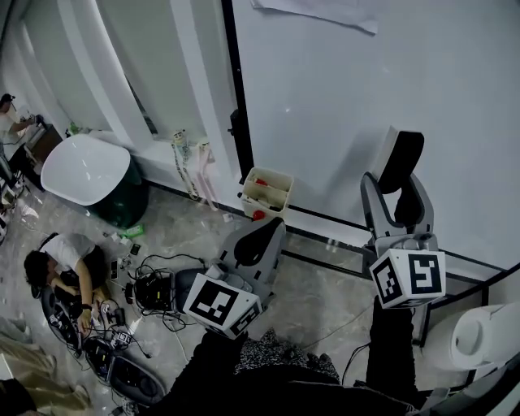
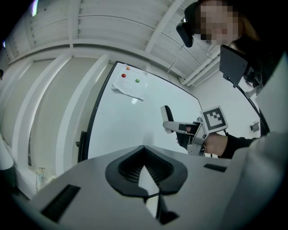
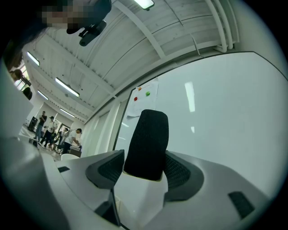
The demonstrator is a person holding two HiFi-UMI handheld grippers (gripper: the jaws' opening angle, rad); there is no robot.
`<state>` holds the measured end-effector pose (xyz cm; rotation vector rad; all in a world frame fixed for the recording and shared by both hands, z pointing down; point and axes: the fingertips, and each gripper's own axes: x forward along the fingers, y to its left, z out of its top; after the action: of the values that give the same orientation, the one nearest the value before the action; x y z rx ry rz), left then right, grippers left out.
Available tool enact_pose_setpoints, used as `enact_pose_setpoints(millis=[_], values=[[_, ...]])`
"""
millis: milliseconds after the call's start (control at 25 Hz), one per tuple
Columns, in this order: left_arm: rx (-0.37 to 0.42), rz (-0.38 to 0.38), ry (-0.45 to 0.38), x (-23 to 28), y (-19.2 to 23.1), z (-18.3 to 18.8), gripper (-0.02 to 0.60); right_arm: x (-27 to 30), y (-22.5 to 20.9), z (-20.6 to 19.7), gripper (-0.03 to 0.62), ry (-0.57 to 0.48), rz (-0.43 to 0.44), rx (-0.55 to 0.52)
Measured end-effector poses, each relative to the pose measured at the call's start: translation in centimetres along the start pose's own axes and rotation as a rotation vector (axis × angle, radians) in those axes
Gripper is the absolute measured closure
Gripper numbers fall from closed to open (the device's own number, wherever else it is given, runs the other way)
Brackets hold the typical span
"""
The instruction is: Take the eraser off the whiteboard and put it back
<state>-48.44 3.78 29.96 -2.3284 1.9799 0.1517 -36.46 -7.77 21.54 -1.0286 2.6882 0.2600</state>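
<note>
Black felt marks the one eraser in the head view. Your right claw pinches it upright beside the whiteboard, probably ready to stick it back; whether it touches is unclear. Left gripper view: your left claw is closed on nothing, idle. Right gripper view: both jaws clamp the eraser's base. Two claws, one eraser.

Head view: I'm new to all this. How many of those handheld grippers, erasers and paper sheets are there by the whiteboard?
Grippers: 2, the left gripper shut on nothing, the right gripper shut on the eraser
Erasers: 1, black
Paper sheets: 1, the paper sheet at the top of the whiteboard
Total: 4
</note>
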Motion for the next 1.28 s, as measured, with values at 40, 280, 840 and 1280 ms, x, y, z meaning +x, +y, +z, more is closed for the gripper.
enact_pose_setpoints(millis=[40,280,840,1280], values=[[0.0,0.003,0.006,0.0,0.0,-0.3,0.575,0.1,0.1,-0.2,0.312,0.0,0.003,0.003],[-0.003,0.008,-0.012,0.8,2.9,-0.7,0.575,2.1,1.5,-1.9,0.312,0.011,0.014,-0.008],[-0.027,-0.191,-0.011,2.7,13.0,-1.0,0.575,9.1,8.4,-5.1,0.312,0.02,-0.131,-0.029],[-0.09,-0.262,0.015,3.3,19.2,-1.5,0.575,13.6,11.5,-6.5,0.312,0.053,-0.206,-0.053]])
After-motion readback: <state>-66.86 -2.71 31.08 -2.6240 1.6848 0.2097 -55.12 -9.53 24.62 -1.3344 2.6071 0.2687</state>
